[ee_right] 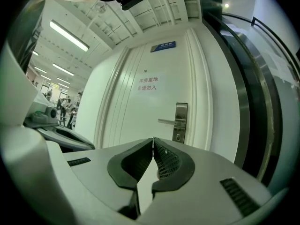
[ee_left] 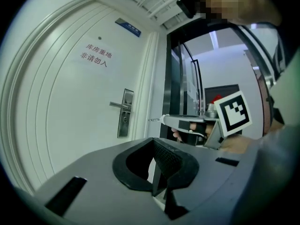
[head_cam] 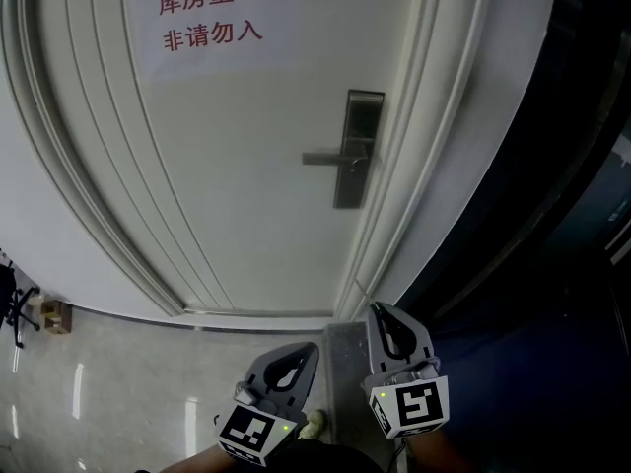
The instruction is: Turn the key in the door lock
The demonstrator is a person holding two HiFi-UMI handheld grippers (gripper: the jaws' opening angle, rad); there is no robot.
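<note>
The white door (head_cam: 237,156) is closed. Its steel lock plate (head_cam: 357,146) carries a lever handle (head_cam: 330,158) that points left; the plate (ee_right: 180,122) has its keyhole below the lever. My right gripper (head_cam: 376,309) is low near the door frame and well short of the lock. It is shut on a thin key (head_cam: 361,292), whose tip (ee_left: 153,120) pokes out past the jaws. My left gripper (head_cam: 312,349) is beside it, lower and to the left, shut with nothing in it. In the gripper views the left gripper (ee_left: 153,141) and right gripper (ee_right: 153,139) both point at the door.
A paper sign (head_cam: 210,13) with red characters hangs on the door. Right of the door frame (head_cam: 414,166) stands a dark glass wall (head_cam: 552,215). A small box (head_cam: 54,315) and a chair base sit on the glossy floor at far left.
</note>
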